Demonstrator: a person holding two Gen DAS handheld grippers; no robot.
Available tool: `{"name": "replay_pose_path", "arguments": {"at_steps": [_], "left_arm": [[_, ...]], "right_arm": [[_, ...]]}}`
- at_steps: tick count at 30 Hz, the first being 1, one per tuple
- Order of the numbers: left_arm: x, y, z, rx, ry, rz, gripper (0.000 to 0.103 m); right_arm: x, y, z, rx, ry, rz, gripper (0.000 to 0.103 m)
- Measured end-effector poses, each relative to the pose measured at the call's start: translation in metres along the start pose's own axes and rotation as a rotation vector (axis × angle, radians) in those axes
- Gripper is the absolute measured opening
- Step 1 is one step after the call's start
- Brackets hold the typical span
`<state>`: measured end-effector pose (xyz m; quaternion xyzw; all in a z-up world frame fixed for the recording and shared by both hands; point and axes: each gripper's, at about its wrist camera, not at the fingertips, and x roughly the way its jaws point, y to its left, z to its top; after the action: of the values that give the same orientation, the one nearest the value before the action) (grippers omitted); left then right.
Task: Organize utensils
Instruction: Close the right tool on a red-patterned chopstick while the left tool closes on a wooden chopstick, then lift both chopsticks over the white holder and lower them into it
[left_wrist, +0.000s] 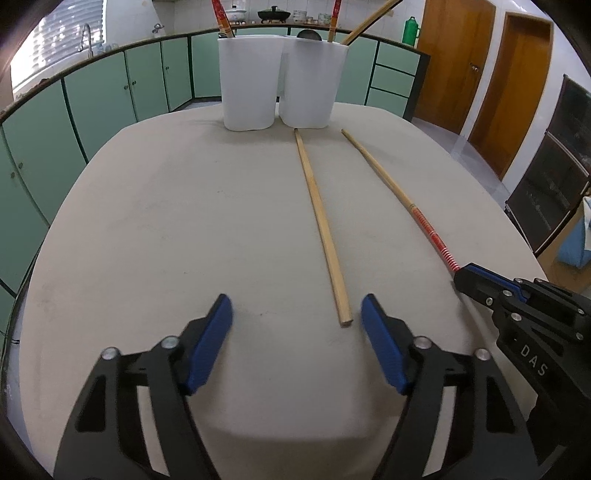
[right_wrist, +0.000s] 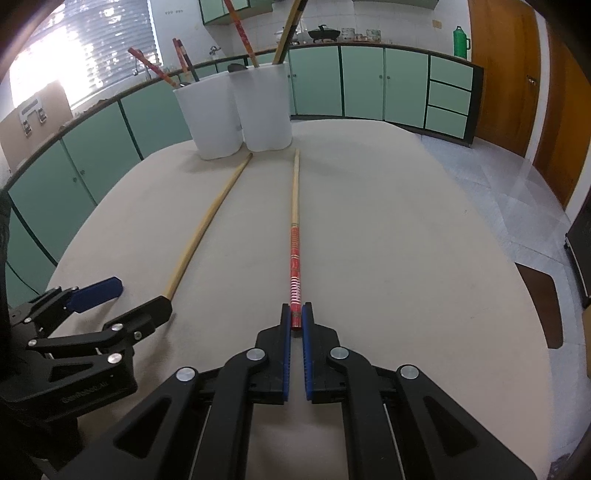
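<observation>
Two long chopsticks lie on the beige table (left_wrist: 155, 229), pointing toward two white holders (left_wrist: 251, 81) at the far edge. The plain wooden chopstick (left_wrist: 319, 218) has its near end just inside my open left gripper (left_wrist: 297, 315), close to the right finger; it also shows in the right wrist view (right_wrist: 207, 225). The red-patterned chopstick (right_wrist: 295, 254) is clamped at its near end by my right gripper (right_wrist: 296, 314), low on the table. The right gripper shows at the left wrist view's right edge (left_wrist: 465, 273). The holders (right_wrist: 236, 110) hold several chopsticks and a ladle.
Green kitchen cabinets (left_wrist: 110, 96) curve behind the table, with a sink tap at the back left. Wooden doors (left_wrist: 476, 66) stand to the right. A brown stool seat (right_wrist: 543, 306) is beside the table's right edge. The left gripper (right_wrist: 110, 299) lies left of the right one.
</observation>
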<state>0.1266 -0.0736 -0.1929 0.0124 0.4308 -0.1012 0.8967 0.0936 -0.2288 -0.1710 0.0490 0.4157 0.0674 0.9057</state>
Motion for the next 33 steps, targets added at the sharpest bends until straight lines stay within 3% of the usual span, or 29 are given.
{"name": "replay_pose_path", "arguments": {"at_steps": [4,9,18,27,33], "left_arm": [[-0.001,-0.004,0.000,0.011,-0.002,-0.005,0.054],[-0.002,-0.008,0.000,0.018,-0.008,-0.019,0.029],[-0.002,-0.011,-0.001,0.026,-0.010,-0.027,0.007],[-0.005,-0.009,0.000,0.017,-0.017,-0.036,0.006],[-0.024,-0.009,0.006,0.040,-0.070,-0.019,0.006]], "right_arm": [[0.000,0.000,0.000,0.003,0.002,0.003,0.006],[-0.001,0.002,0.000,-0.003,-0.002,-0.001,0.006],[0.000,0.003,0.000,-0.012,-0.002,-0.009,0.006],[-0.004,0.003,0.003,-0.016,-0.018,-0.008,0.006],[-0.015,0.004,0.010,-0.024,-0.057,-0.011,0.006]]}}
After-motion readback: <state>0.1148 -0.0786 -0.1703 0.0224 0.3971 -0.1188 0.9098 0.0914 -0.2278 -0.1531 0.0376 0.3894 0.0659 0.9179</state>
